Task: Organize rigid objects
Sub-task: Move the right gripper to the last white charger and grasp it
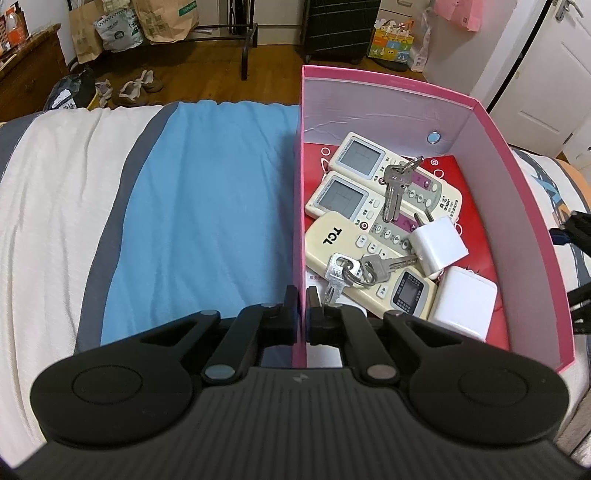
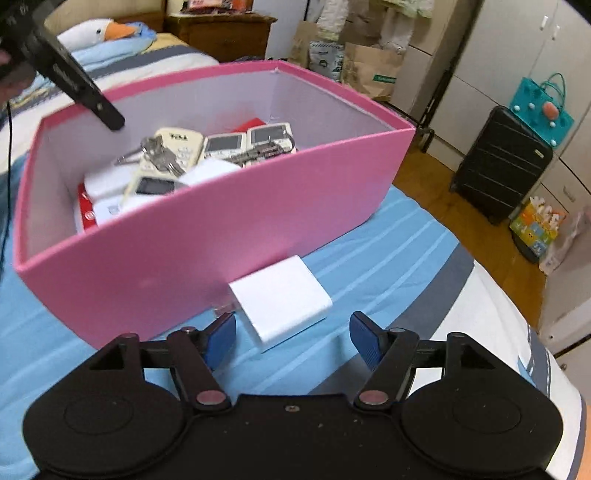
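Note:
A pink box (image 1: 524, 206) sits on the bed and holds three cream remotes (image 1: 354, 266), two key bunches (image 1: 393, 184), a white plug adapter (image 1: 437, 243) and a white charger block (image 1: 463, 301). My left gripper (image 1: 302, 314) is shut on the box's left wall near its front corner. In the right wrist view the pink box (image 2: 207, 236) is just ahead. A white charger block (image 2: 280, 297) lies on the blue blanket against its outer wall. My right gripper (image 2: 293, 338) is open, its blue pads (image 2: 364, 339) on either side of the block's near end.
The bed has a blue, grey and cream blanket (image 1: 192, 206). Beyond the bed edge are shoes (image 1: 135, 88), paper bags (image 1: 162, 18) and a black suitcase (image 2: 502, 162) on the wooden floor. A goose plush (image 2: 99, 33) lies at the bed's far end.

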`<state>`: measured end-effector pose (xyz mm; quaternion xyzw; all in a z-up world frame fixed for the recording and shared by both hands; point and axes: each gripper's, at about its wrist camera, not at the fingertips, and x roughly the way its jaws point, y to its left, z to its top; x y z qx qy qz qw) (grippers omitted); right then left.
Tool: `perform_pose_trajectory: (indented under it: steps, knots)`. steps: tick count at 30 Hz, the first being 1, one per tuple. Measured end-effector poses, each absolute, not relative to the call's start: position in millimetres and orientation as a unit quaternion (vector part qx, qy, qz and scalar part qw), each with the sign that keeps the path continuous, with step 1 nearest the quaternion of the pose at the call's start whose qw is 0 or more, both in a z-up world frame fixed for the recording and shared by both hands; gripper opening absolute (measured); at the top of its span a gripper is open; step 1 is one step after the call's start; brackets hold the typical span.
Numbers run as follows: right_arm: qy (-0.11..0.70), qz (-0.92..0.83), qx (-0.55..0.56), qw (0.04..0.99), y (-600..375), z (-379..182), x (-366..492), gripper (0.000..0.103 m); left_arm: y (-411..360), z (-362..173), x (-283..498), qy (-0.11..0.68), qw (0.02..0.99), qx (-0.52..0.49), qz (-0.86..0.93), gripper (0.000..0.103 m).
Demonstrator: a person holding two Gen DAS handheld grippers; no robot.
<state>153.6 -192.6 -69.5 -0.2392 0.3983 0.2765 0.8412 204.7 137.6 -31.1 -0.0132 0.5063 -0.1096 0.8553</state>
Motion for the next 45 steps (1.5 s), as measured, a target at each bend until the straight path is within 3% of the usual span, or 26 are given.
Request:
perform_pose_trajectory:
  steps: [9,13,18,19,21,23,35,41,45]
  knots:
    - [0.405,0.280,-0.245,0.835,-187,-88,161,0.073,136,-35,206,0.509,0.853,0.001,-0.113,0.004]
    - [0.403,0.281,-0.232,0.840,-187,-89,165,0.081,133,-36,207,0.510,0.853,0.010,-0.112,0.004]
    - [0.397,0.295,-0.231,0.838,-191,-91,168,0.082,133,-36,207,0.511,0.852,0.007,-0.111,0.004]
    - [0.397,0.296,-0.230,0.838,-192,-90,168,0.082,133,-36,207,0.512,0.852,0.008,-0.110,0.004]
    - [0.402,0.307,-0.222,0.834,-192,-88,167,0.071,133,-36,208,0.513,0.851,0.008,-0.110,0.004]
    - [0.411,0.309,-0.213,0.831,-192,-86,167,0.069,132,-36,208,0.514,0.851,0.008,-0.108,0.004]
    - [0.566,0.181,-0.083,0.800,-221,-74,160,0.069,131,-36,208,0.511,0.853,0.012,-0.105,0.006]
    - [0.527,0.214,-0.168,0.805,-208,-69,150,0.080,131,-35,207,0.510,0.853,0.012,-0.106,0.006]
    - [0.484,0.227,-0.226,0.814,-204,-76,160,0.080,131,-35,206,0.511,0.853,0.012,-0.107,0.006]
